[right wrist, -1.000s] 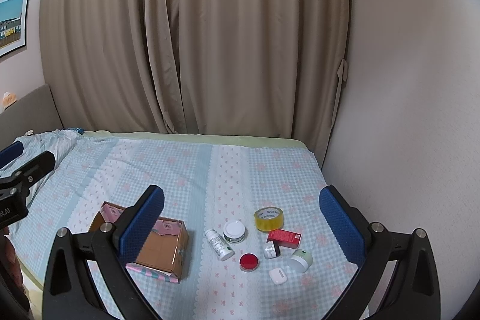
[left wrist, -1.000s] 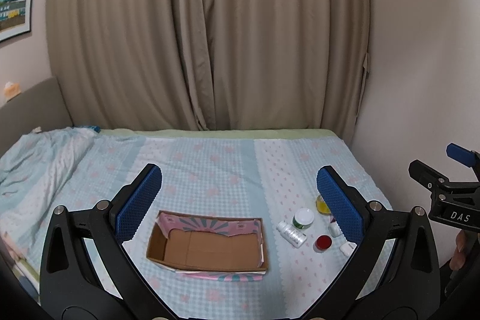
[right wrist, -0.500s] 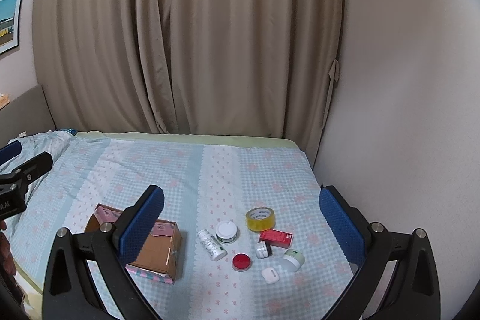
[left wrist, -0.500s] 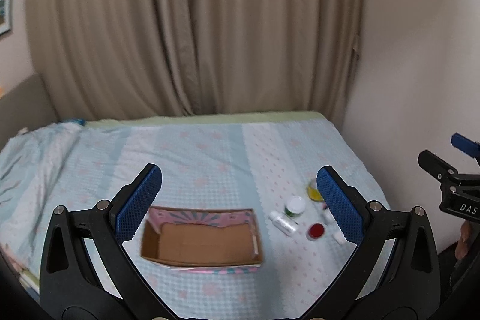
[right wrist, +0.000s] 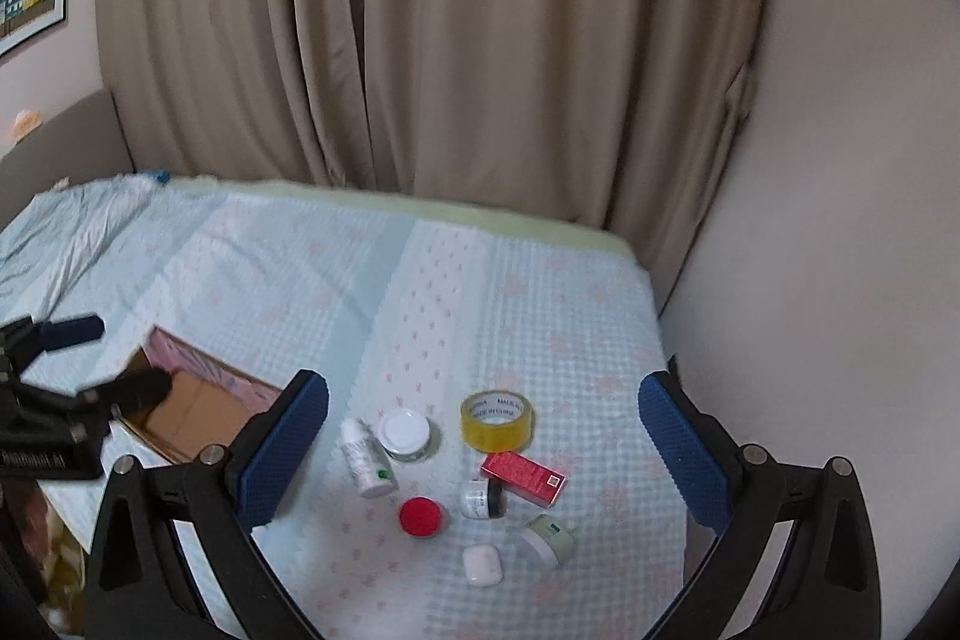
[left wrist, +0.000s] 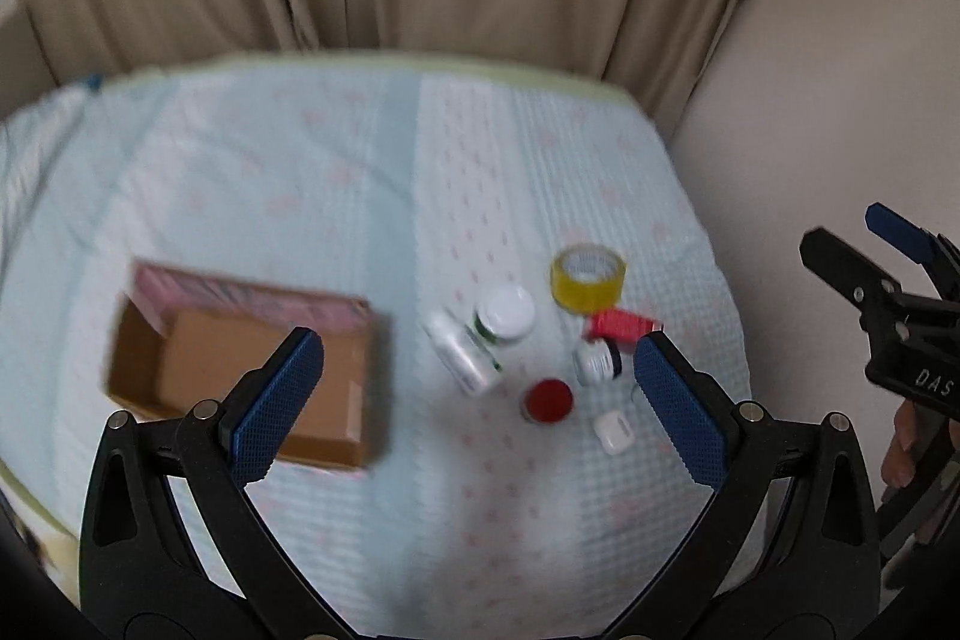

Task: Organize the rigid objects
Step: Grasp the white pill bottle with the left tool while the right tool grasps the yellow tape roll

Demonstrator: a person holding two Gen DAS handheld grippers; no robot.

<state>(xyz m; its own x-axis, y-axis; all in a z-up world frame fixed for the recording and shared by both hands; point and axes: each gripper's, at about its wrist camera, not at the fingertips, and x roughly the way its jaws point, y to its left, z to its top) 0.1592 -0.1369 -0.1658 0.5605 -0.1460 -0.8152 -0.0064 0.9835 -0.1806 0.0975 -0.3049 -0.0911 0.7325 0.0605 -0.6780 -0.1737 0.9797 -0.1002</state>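
Covering the bed (right wrist: 540, 316), a checked sheet meets beige curtains (right wrist: 456, 40).

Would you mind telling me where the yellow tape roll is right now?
In the right wrist view the yellow tape roll lies flat on the bed, farthest back in the cluster, just behind the red box.

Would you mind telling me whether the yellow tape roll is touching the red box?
Apart. The right wrist view shows a strip of bedsheet between the yellow tape roll and the red box.
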